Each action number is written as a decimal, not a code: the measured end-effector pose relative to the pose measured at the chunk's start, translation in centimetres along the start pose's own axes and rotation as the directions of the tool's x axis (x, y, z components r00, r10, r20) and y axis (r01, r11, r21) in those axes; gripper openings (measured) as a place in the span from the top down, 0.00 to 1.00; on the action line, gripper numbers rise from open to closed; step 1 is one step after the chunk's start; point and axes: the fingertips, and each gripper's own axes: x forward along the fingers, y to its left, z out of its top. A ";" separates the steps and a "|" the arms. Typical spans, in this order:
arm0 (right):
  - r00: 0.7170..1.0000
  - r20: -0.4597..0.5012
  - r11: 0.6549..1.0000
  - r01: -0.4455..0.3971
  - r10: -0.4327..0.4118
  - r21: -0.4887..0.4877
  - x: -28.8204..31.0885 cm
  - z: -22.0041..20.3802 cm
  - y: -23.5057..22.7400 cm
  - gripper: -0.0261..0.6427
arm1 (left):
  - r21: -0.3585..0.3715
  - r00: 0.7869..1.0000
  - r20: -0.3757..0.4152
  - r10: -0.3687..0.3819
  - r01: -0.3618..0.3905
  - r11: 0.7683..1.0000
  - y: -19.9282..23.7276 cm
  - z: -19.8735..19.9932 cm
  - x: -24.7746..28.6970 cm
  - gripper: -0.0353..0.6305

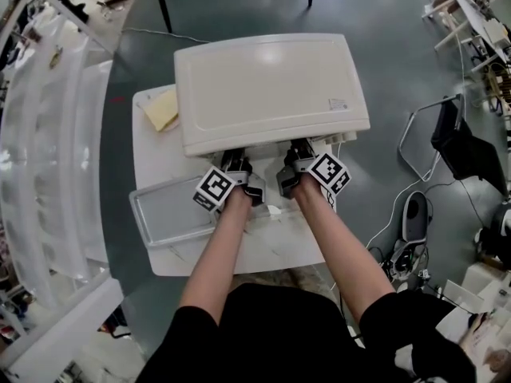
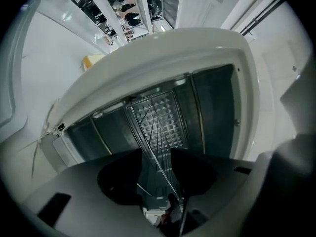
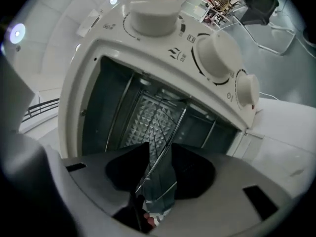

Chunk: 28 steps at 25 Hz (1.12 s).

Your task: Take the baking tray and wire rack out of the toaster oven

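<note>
1. Head view: the toaster oven [image 1: 271, 86] sits on a white table [image 1: 263, 254] with its mouth facing the person. Both arms reach straight in under its front edge. The left gripper [image 1: 239, 166] and right gripper [image 1: 297, 166] go in side by side, close together and equally far. A shallow grey tray [image 1: 172, 210], which I take for the baking tray, lies flat on the table just left of the left forearm, outside the oven.

2. Left gripper view: the wire rack [image 2: 158, 127] is inside the dark cavity. It shows nearly edge-on, because this gripper [image 2: 157, 174] is rolled to bracket it. Its wires run from between the jaws toward the patterned back wall. The jaws stand apart, with the rack's near edge in the gap. As far as I can see, neither pad presses on it.

3. Right gripper view: it is the same here, beside the oven's knobs [image 3: 217, 58]. The rack [image 3: 160, 127] passes between the parted jaws of this gripper [image 3: 160, 174], unclamped. The rack's front edge runs across the mouth from one gripper to the other, so neither is nearer. I would say closing both and drawing straight back is what remains.
</note>
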 end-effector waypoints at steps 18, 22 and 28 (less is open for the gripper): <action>0.999 0.042 0.993 -0.014 0.009 0.121 0.1 0.2 -0.9 0.87 | -0.190 0.994 0.084 -0.070 0.085 0.978 0.5 0.4 0.7 0.90; 1.000 0.029 0.991 -0.002 -0.002 0.134 -0.7 -0.1 -1.5 0.88 | -0.191 0.996 0.077 -0.041 0.055 0.980 1.0 -0.3 -0.1 0.90; 1.000 0.019 0.988 -0.021 0.018 0.155 -2.2 -0.9 -1.6 0.88 | -0.204 0.995 0.088 -0.043 0.060 0.977 1.1 -1.0 -1.8 0.91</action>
